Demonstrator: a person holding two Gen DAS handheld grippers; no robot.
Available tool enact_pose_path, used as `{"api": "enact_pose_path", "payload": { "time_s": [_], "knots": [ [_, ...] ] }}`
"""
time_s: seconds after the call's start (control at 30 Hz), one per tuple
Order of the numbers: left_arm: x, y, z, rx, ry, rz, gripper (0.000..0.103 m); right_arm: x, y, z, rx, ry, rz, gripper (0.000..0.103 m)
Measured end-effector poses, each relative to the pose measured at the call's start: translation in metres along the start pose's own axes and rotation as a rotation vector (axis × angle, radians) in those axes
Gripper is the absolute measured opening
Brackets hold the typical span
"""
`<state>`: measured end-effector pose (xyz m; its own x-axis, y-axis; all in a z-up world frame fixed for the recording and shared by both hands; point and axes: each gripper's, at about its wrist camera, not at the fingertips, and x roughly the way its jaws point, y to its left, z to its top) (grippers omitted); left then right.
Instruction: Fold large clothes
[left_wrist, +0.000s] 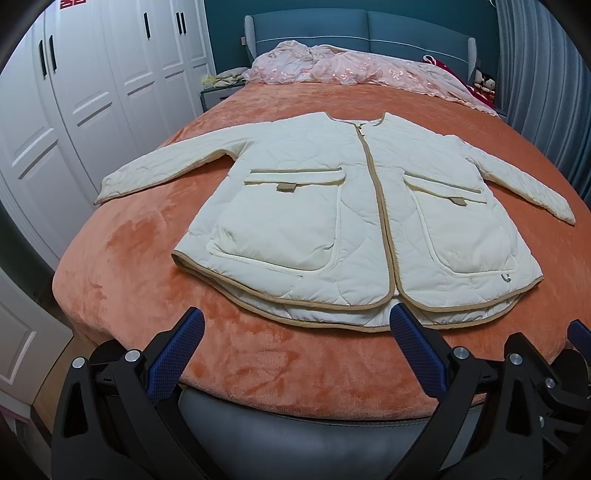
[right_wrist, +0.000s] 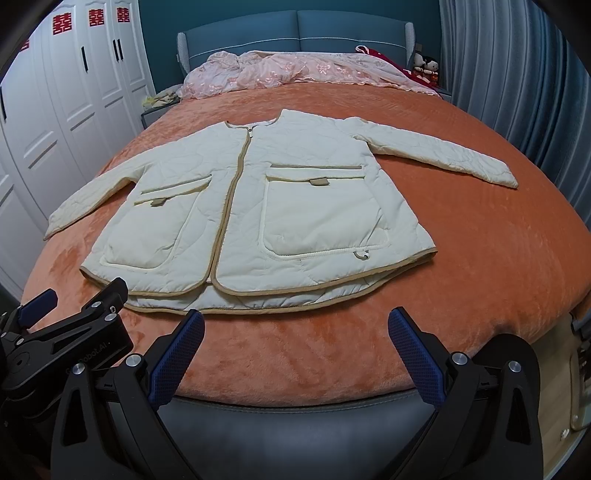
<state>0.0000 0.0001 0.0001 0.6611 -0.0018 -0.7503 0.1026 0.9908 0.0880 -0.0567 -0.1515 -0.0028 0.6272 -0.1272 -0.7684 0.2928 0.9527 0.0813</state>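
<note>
A cream quilted jacket with tan binding lies face up and spread flat on the orange plush blanket that covers the bed, its collar toward the blue headboard and its hem toward the foot. The front zip is closed, both sleeves reach out to the sides, and two large patch pockets sit on the front (each with a small tan tab on its flap). The left gripper hovers over the foot of the bed just short of the hem, its blue-padded fingers spread wide with only blanket between them. The right gripper hangs beside it in the same pose, fingers spread apart and holding nothing. A rumpled pink bedspread lies heaped at the head of the bed, well apart from the jacket. White wardrobe doors stand along the left wall.
</note>
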Motion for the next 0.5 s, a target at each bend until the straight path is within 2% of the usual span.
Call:
{"api": "enact_pose_path", "payload": {
  "time_s": [0.1,0.5],
  "knots": [
    [-0.0039,0.0056,-0.0073,-0.002,0.002,-0.001,0.098,0.0,0.0001,0.0,-0.001,0.0,-0.001,0.098],
    [0.001,0.0046,-0.0006,0.003,-0.003,0.005,0.098,-0.0002,0.0,0.0001,0.002,0.001,0.001,0.098]
  ]
}}
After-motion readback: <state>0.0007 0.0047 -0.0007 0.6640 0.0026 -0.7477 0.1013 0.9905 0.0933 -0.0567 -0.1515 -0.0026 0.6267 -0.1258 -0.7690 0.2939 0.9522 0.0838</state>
